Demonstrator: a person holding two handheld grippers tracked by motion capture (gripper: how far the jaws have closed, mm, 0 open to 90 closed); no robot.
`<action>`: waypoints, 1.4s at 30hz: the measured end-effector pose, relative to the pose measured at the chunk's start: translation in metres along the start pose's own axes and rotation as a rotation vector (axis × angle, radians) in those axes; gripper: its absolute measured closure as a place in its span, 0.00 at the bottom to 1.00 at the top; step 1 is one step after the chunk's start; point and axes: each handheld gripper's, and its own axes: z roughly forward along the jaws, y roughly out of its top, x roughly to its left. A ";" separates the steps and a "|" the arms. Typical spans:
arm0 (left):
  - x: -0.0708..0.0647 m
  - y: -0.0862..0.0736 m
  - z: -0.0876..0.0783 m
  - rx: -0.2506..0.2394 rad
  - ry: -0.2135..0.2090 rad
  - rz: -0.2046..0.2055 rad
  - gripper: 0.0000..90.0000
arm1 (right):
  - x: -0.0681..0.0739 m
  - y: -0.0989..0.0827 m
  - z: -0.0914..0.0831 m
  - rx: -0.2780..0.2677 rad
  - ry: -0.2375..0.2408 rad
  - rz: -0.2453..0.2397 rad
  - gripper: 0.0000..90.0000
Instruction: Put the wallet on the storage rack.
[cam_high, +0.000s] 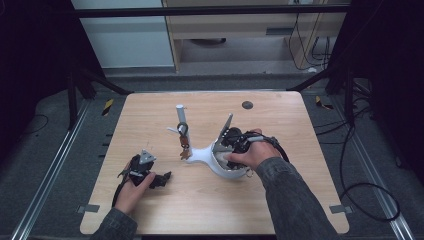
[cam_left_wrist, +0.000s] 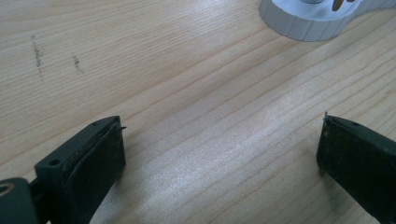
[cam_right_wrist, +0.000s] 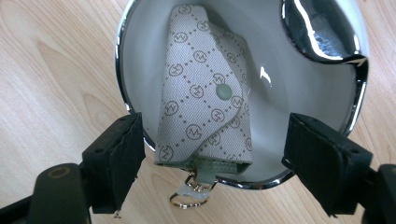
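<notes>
A small grey pouch (cam_right_wrist: 203, 98) with a round snap and a printed pattern lies in a white bowl (cam_right_wrist: 140, 56) with a shiny rim. Its metal ring (cam_right_wrist: 189, 198) hangs over the rim. The bowl is part of a white stand (cam_high: 200, 154) near the middle of the desk (cam_high: 280, 200). Keys (cam_high: 183, 142) hang on the stand's post. The right gripper (cam_right_wrist: 215, 154) is over the bowl, jaws wide apart, holding nothing. The left gripper (cam_left_wrist: 219, 154) is near the desk's near left corner, jaws wide over bare wood.
</notes>
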 end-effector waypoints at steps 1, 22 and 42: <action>0.000 0.000 0.000 0.000 0.000 0.000 0.01 | 0.000 -0.001 -0.001 -0.007 0.003 0.009 0.23; 0.000 0.000 0.000 -0.003 0.000 -0.001 0.01 | -0.001 -0.011 -0.017 -0.066 0.001 0.028 0.24; 0.000 0.000 0.000 -0.003 0.001 0.000 0.01 | -0.013 -0.040 -0.033 -0.170 -0.009 0.098 0.23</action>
